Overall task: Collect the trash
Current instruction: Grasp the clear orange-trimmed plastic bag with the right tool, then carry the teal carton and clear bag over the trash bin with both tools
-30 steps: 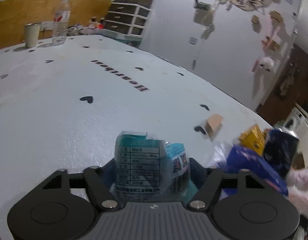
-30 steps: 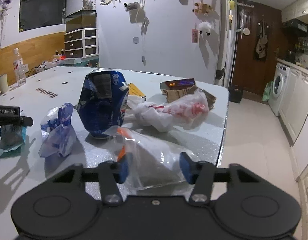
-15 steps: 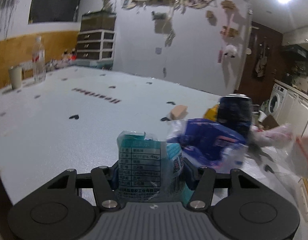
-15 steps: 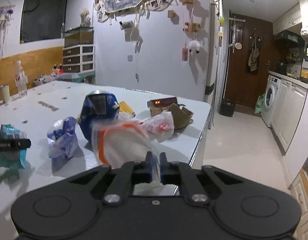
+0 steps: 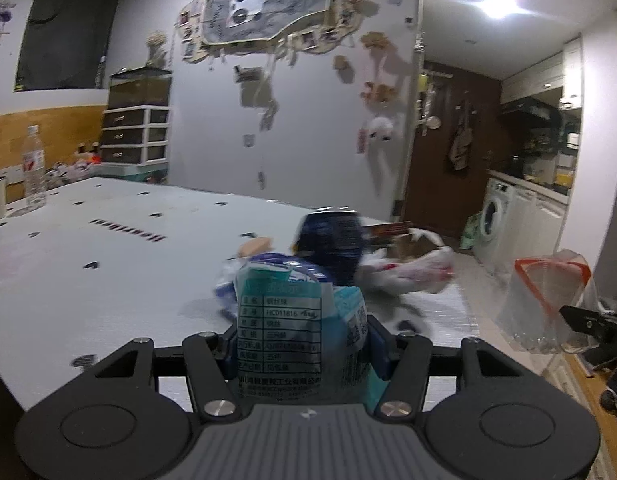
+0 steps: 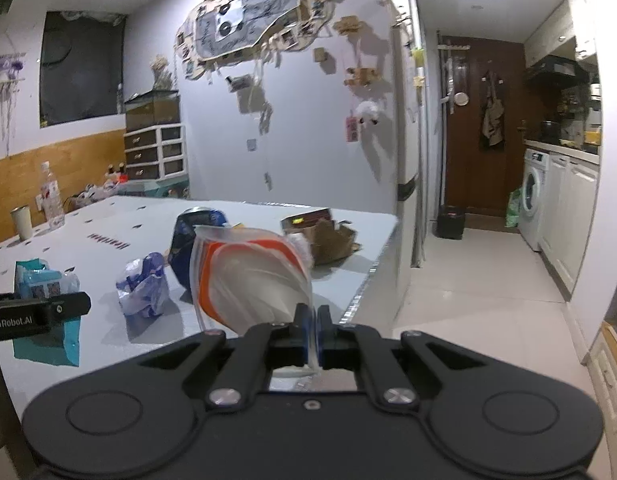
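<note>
At the near corner of the surface (image 6: 108,216), beside the blue can (image 6: 188,236), both tools carry a load. The left tool (image 5: 300,344) is clamped on a teal packet (image 5: 284,320), which stands upright between its pads, printed label toward the camera. The right tool (image 6: 312,332) has its jaws together, pinching the lower edge of a clear bag (image 6: 248,276) with an orange rim; the bag's mouth faces up and toward the can.

Uncollected trash lies around the can: a crumpled blue wrapper (image 6: 144,284) just in front of it, a white-and-red bag (image 5: 412,272) just behind it, and torn cardboard (image 6: 332,236) and a flat box (image 6: 308,214) farther behind it. A bottle (image 6: 52,200) and a cup (image 6: 22,222) stand well apart from the can, at the far edge.

Judged step: insert the packet into the bag.

Hazards from this state:
- The bag is held at one edge only. The film is limp, so the mouth may fold shut and block the packet.
- The grip on thin film is narrow. Added weight may pull the bag out of the pads.
- The packet is wide relative to the mouth. An off-centre release may drop it onto the surface or the floor.
- The can stands near both tools. A sideways sweep may tip it.
</note>
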`<state>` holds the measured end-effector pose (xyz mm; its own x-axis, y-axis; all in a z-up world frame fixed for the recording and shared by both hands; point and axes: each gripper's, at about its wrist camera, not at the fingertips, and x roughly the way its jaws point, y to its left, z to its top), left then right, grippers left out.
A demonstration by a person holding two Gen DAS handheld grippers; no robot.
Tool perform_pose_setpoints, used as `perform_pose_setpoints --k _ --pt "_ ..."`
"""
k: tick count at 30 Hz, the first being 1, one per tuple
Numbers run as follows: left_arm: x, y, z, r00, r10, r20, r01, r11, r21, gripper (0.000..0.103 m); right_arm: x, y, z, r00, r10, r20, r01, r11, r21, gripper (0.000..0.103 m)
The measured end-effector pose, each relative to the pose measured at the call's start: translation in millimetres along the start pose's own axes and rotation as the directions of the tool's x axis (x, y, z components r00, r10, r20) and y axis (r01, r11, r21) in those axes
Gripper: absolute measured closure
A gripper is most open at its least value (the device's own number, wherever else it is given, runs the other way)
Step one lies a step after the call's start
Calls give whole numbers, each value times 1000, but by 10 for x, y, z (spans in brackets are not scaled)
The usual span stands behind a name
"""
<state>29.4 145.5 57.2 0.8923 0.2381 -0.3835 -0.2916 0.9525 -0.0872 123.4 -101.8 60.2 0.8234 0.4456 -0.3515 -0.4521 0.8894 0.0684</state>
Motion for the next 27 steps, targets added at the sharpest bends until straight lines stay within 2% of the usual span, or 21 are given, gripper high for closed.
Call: perform_pose_setpoints --k 8,16,27 --pt "-36 -580 -112 993 -115 -5 115 992 46 44 -360 -421 -151 996 -82 17 81 996 48 99" --pt "58 -1164 -310 973 -228 -41 231 968 95 44 -561 -868 -374 984 -176 -7 176 979 100 99" --pt "442 -1829 -810 939 -316 -133 335 929 156 44 -411 -1484 -938 954 -276 -116 295 932 209 99"
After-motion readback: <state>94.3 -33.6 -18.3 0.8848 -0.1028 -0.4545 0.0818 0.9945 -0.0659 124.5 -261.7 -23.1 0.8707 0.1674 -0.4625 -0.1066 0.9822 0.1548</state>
